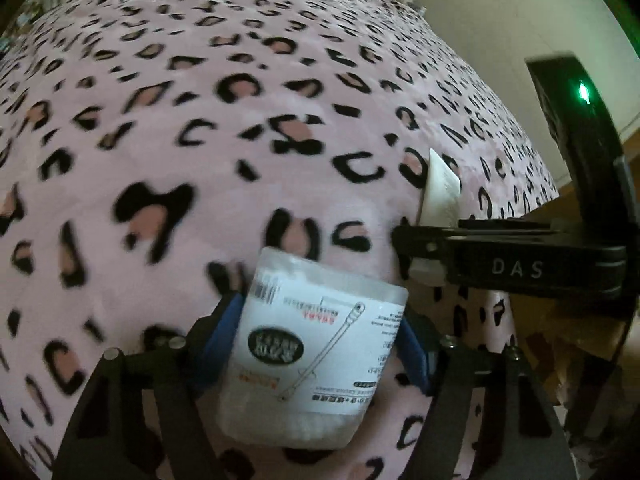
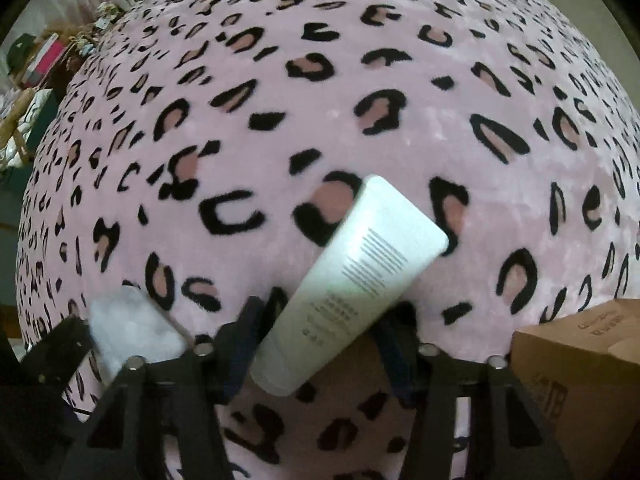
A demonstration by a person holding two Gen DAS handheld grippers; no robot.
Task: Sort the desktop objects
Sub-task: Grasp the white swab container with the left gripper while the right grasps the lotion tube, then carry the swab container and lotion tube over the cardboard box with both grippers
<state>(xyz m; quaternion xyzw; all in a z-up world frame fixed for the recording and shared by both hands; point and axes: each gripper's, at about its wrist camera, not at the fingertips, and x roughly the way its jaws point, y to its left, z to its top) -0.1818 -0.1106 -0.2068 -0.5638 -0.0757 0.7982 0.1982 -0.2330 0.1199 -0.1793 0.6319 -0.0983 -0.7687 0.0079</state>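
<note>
My left gripper (image 1: 320,332) is shut on a clear cotton swab box (image 1: 316,344) with a white label, held above the pink leopard-print blanket (image 1: 200,120). My right gripper (image 2: 316,332) is shut on a white cream tube (image 2: 348,280), which slants up to the right over the same blanket (image 2: 360,80). In the left wrist view the right gripper (image 1: 420,240) enters from the right with the tube's flat end (image 1: 440,192) sticking up. In the right wrist view the cotton swab box (image 2: 132,328) shows at lower left.
A brown cardboard box (image 2: 580,360) sits at the lower right in the right wrist view. The blanket's edge (image 1: 540,184) drops off at the right beside a pale wall. Cluttered shelves (image 2: 40,64) lie at the far left.
</note>
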